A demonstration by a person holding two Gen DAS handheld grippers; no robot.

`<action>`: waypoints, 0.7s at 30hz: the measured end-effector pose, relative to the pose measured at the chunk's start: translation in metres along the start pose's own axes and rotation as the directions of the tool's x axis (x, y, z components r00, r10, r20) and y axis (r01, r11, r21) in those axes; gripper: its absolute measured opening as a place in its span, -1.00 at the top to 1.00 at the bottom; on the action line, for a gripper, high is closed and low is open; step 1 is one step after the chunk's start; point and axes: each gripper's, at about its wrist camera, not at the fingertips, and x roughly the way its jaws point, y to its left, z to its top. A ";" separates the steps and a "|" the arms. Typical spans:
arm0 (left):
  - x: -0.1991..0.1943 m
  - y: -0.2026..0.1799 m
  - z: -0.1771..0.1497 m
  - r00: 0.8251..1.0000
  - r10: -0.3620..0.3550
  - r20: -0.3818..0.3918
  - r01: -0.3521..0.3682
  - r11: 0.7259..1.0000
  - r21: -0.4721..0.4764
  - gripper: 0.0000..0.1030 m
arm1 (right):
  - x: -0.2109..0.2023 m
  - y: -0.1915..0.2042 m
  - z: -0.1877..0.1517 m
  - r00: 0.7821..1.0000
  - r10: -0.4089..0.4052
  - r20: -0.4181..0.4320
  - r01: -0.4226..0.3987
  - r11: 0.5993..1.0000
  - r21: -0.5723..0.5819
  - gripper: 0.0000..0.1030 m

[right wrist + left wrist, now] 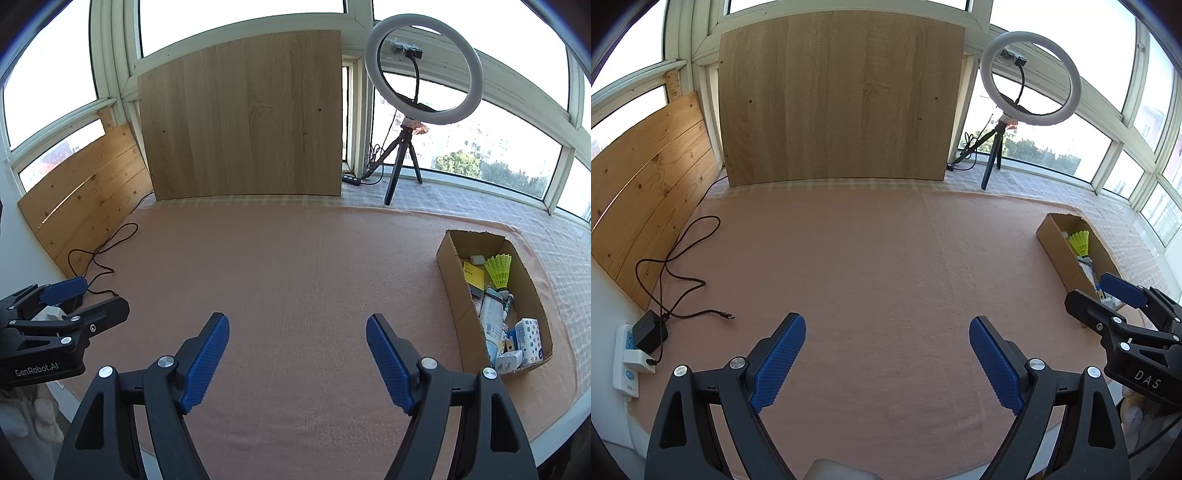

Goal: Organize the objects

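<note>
Left gripper [887, 360]: jaws wide apart, nothing between the blue pads, only bare pink cloth [871, 266] under them. Last-second opening figure rose but has levelled; jaws stand open.

Right gripper [297, 354]: jaws apart, empty, over the same cloth. It also shows at the right edge of the left view, in front of the near end of the box.

Bench: covered by the pink cloth, with a checked cloth [480, 206] showing beyond its far and right edges.

Box [452, 291]: open cardboard, on the cloth well right of the right gripper. Contents: yellow shuttlecock [499, 270], yellow note [474, 276], small white block [477, 260], white tube [493, 314], patterned tissue pack [529, 341], other small items too crowded to tell.

Cable [679, 273]: dark, looped on the cloth at left, running to a black adapter [649, 330] in a white power strip [627, 363].

Board [838, 96]: upright against the windows at the far side. Plank panel [646, 188]: along the left.

Ring light [424, 70]: on a tripod, right of the board.
</note>
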 end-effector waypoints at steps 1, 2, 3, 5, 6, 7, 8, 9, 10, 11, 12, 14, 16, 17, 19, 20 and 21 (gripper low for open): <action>0.000 0.000 0.000 1.000 0.000 -0.001 0.000 1.000 0.000 -0.80 | 0.000 0.000 0.000 1.000 0.000 -0.001 0.000 1.000 0.001 -0.43; 0.000 0.000 0.000 1.000 0.000 0.000 0.000 1.000 -0.001 -0.80 | 0.000 0.000 0.000 1.000 0.000 -0.001 0.000 1.000 0.000 -0.43; 0.001 0.000 0.000 1.000 0.000 -0.001 0.000 1.000 -0.001 -0.80 | 0.001 0.000 0.000 1.000 -0.001 -0.001 0.001 1.000 -0.001 -0.43; 0.003 0.001 0.001 1.000 -0.002 -0.003 0.002 1.000 -0.005 -0.80 | 0.001 0.000 0.001 1.000 -0.004 0.000 0.004 1.000 -0.001 -0.43; 0.003 0.001 0.001 1.000 -0.003 -0.004 0.003 1.000 -0.005 -0.80 | 0.001 0.000 0.001 1.000 -0.006 0.000 0.006 1.000 0.000 -0.43; 0.005 0.001 0.001 1.000 -0.004 -0.005 0.004 1.000 -0.004 -0.80 | 0.001 -0.001 0.001 1.000 -0.008 0.000 0.008 1.000 0.001 -0.43; 0.006 0.001 0.001 1.000 -0.004 -0.007 0.004 1.000 -0.003 -0.80 | 0.002 -0.001 0.001 1.000 -0.009 -0.001 0.009 1.000 0.002 -0.43; 0.006 0.001 0.001 1.000 -0.004 -0.007 0.004 1.000 -0.003 -0.81 | 0.002 -0.001 0.001 1.000 -0.009 -0.002 0.009 1.000 0.004 -0.43; 0.007 0.001 0.001 1.000 -0.004 -0.008 0.004 1.000 -0.004 -0.81 | 0.003 -0.002 0.001 1.000 -0.009 -0.003 0.009 1.000 0.005 -0.43; 0.008 0.001 0.002 1.000 -0.005 -0.009 0.005 1.000 -0.004 -0.81 | 0.003 -0.002 0.002 1.000 -0.010 -0.003 0.010 1.000 0.005 -0.43; 0.009 0.001 0.002 1.000 -0.006 -0.009 0.006 1.000 -0.003 -0.82 | 0.004 -0.003 0.002 1.000 -0.011 -0.003 0.011 1.000 0.006 -0.43; 0.010 0.001 0.003 1.000 -0.005 -0.010 0.005 1.000 -0.001 -0.82 | 0.004 -0.003 0.003 1.000 -0.014 -0.003 0.014 1.000 0.005 -0.43; 0.012 0.000 0.004 1.000 -0.005 -0.012 0.005 1.000 0.000 -0.82 | 0.005 -0.004 0.003 1.000 -0.015 -0.003 0.015 1.000 0.005 -0.43; 0.013 0.000 0.004 1.000 -0.006 -0.012 0.006 1.000 0.001 -0.82 | 0.006 -0.005 0.003 1.000 -0.014 -0.004 0.014 1.000 0.004 -0.43; 0.014 -0.001 0.005 1.000 -0.003 -0.012 0.003 1.000 0.003 -0.82 | 0.007 -0.005 0.004 1.000 -0.015 -0.005 0.015 1.000 0.005 -0.43; 0.015 -0.001 0.006 1.000 -0.004 -0.013 0.004 1.000 0.003 -0.82 | 0.007 -0.006 0.004 1.000 -0.016 -0.005 0.016 1.000 0.006 -0.43; 0.015 -0.001 0.006 1.000 -0.004 -0.013 0.004 1.000 0.003 -0.82 | 0.007 -0.007 0.004 1.000 -0.017 -0.005 0.017 1.000 0.007 -0.43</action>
